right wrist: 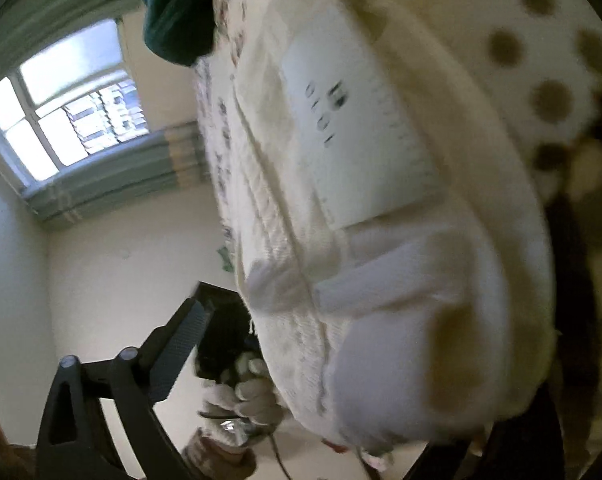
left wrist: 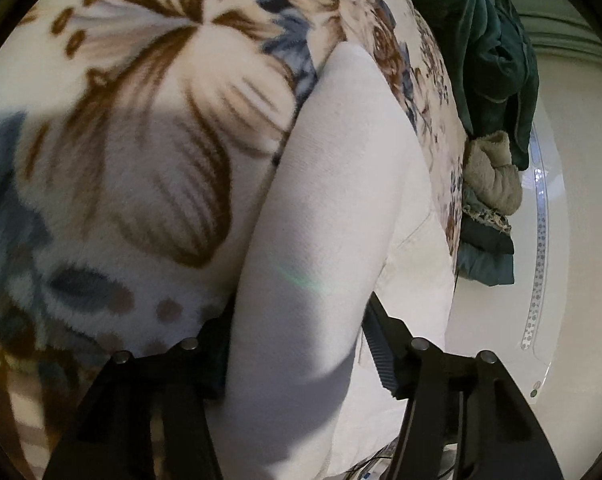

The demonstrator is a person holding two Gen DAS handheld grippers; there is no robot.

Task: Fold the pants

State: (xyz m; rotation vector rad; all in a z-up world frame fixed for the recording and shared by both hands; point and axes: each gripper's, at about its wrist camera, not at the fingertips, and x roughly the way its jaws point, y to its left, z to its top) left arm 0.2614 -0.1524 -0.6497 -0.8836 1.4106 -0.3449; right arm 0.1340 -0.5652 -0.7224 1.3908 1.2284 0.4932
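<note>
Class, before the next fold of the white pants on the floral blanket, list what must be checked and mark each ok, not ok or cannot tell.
1. Left tongs have the white pants between their fingers: ok.
2. Left tongs clamped shut on the cloth: cannot tell; the fingers stand apart.
3. Right tongs gripping the waistband: cannot tell; only one finger shows and the picture is blurred.
4. Leg lies smooth on the floral blanket: ok.
5. Dark green garment is apart from the pants: ok.
6. Waistband label faces up: ok.
</note>
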